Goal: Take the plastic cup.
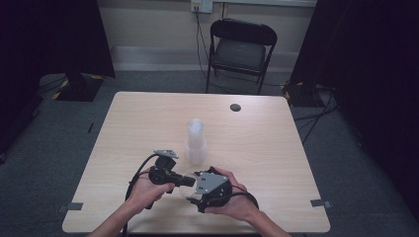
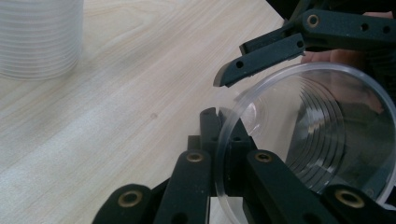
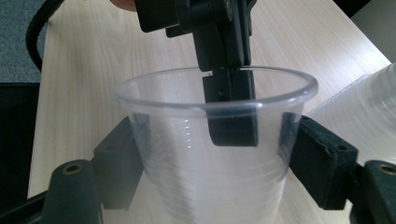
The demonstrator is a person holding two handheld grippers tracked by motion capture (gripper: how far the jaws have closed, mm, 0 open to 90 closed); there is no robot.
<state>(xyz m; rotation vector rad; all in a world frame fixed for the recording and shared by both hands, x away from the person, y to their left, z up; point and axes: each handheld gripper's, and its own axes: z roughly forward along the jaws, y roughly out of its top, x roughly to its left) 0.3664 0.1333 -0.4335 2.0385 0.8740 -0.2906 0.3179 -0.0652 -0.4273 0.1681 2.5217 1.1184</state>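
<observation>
Clear plastic cup (image 3: 212, 140) sat near the tabletop's (image 1: 257, 138) near edge, between both grippers. Left gripper (image 2: 224, 140) jaws pinched shut on its rim. Right gripper (image 3: 212, 163) jaws straddled the cup body, part open; contact unclear. Cup stack (image 1: 195, 140) stood just beyond.

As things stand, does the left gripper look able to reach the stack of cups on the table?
Probably not right away: the left gripper is shut on the rim of the clear cup that the right gripper straddles. The path to the stack of cups itself looks free.
</observation>
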